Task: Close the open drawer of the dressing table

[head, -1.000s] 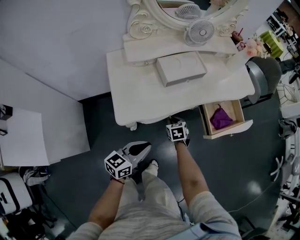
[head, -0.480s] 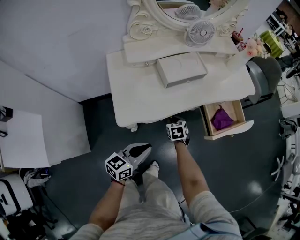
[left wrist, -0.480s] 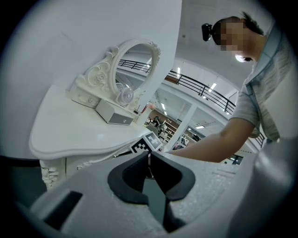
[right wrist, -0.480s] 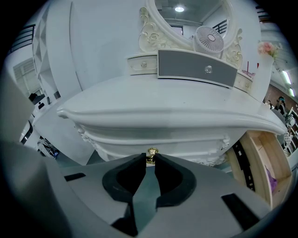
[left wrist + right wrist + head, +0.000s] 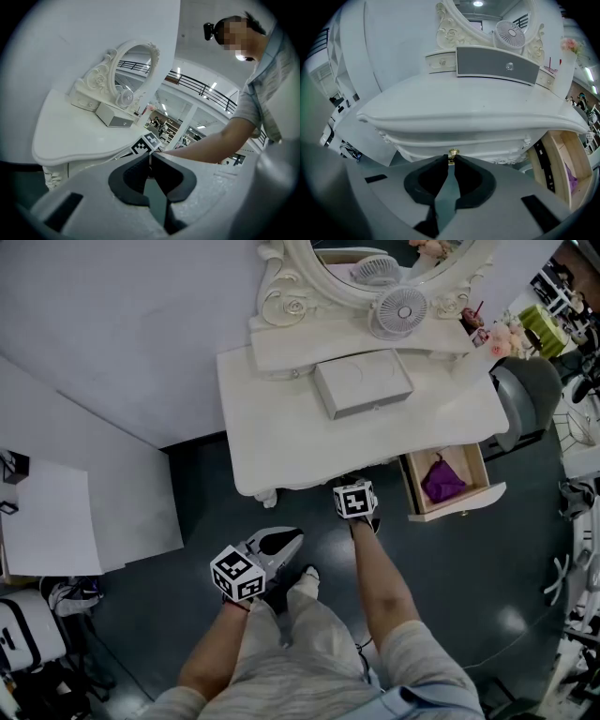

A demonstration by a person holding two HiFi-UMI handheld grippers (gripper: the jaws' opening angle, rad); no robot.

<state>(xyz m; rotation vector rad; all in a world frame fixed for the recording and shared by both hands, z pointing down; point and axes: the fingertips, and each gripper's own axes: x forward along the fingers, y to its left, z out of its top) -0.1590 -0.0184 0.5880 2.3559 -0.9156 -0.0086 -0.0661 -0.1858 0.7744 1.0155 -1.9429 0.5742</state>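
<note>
The white dressing table (image 5: 281,427) stands ahead of me. Its wooden side drawer (image 5: 457,503) is pulled out at the right, with a purple cloth (image 5: 441,479) inside; the drawer (image 5: 557,154) also shows in the right gripper view. My right gripper (image 5: 451,158) is at the table's front edge, jaws pinched on the small gold knob (image 5: 453,153) of the middle drawer. Its marker cube (image 5: 354,501) shows in the head view. My left gripper (image 5: 284,539) hangs lower left over the dark floor, away from the table, jaws together with nothing between them.
A grey-fronted box (image 5: 363,381), a small fan (image 5: 397,307) and an ornate mirror frame (image 5: 281,296) sit on the tabletop. A grey chair (image 5: 527,388) stands right of the table. A white panel (image 5: 56,521) lies at left. My legs and shoe (image 5: 302,576) are below.
</note>
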